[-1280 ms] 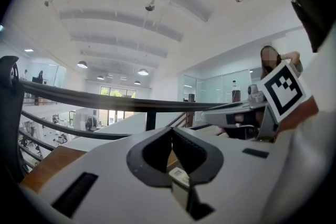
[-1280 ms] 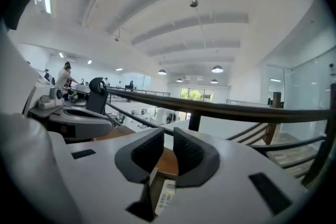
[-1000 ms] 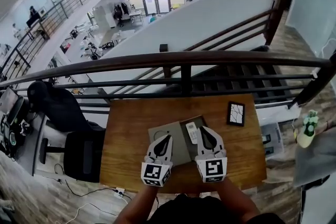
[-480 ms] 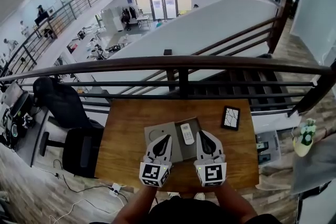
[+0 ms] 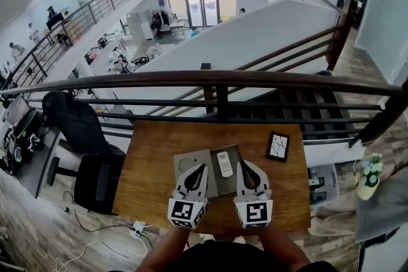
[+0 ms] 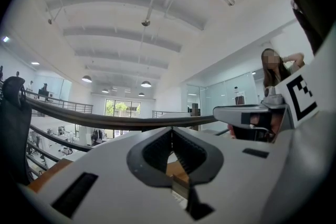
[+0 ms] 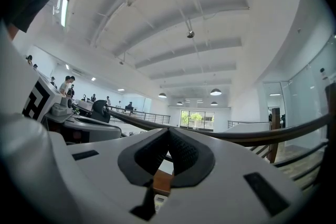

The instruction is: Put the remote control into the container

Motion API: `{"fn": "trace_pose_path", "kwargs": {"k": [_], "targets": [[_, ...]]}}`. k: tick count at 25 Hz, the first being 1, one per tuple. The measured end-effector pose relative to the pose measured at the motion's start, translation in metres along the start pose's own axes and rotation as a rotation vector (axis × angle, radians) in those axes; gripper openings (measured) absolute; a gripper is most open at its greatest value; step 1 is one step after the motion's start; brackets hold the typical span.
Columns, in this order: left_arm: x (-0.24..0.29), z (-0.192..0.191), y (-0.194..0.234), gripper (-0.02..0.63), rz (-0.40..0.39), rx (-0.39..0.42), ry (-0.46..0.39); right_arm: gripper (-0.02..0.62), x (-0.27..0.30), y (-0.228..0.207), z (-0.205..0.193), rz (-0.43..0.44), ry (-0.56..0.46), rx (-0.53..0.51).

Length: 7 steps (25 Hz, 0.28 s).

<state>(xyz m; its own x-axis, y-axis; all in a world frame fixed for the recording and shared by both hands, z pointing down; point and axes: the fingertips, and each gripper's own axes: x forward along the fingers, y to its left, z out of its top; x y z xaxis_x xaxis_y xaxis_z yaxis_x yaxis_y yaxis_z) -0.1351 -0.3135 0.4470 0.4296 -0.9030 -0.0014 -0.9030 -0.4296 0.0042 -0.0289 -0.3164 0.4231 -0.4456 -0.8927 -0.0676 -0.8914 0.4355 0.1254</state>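
Observation:
The white remote control [image 5: 224, 164] lies in the darker, open part of the grey container [image 5: 234, 183] at the middle of the wooden table [image 5: 153, 169]. The container's flat grey lid [image 5: 186, 164] lies to its left. My left gripper [image 5: 199, 169] is shut and empty, and it hovers over the lid's near side. My right gripper [image 5: 243, 167] is shut too, just right of the remote and apart from it. In the left gripper view the left gripper [image 6: 171, 131] has its pads together. In the right gripper view the right gripper [image 7: 168, 134] looks the same.
A black tablet-like slab with a crack pattern [image 5: 278, 146] lies at the table's far right. A dark railing [image 5: 217, 79] runs along the table's far edge, with a drop to a lower floor behind it. A black office chair [image 5: 80, 130] stands left of the table.
The head view has drifted a little. Both grippers stay shut at the container's near side, and the remote lies still inside it.

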Motion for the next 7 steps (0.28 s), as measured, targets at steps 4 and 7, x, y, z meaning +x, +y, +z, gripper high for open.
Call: {"fn": "trace_pose_path", "kwargs": {"k": [4,7], "targets": [[-0.002,0.002,-0.003,0.008,0.001,0.005,0.000,0.028,-0.002,-0.001,0.006,0.002,-0.023,0.000],[-0.004,0.008,-0.003,0.008,-0.001,0.009,-0.002,0.029,-0.002,0.000,0.012,0.001,-0.030,-0.002]]}}
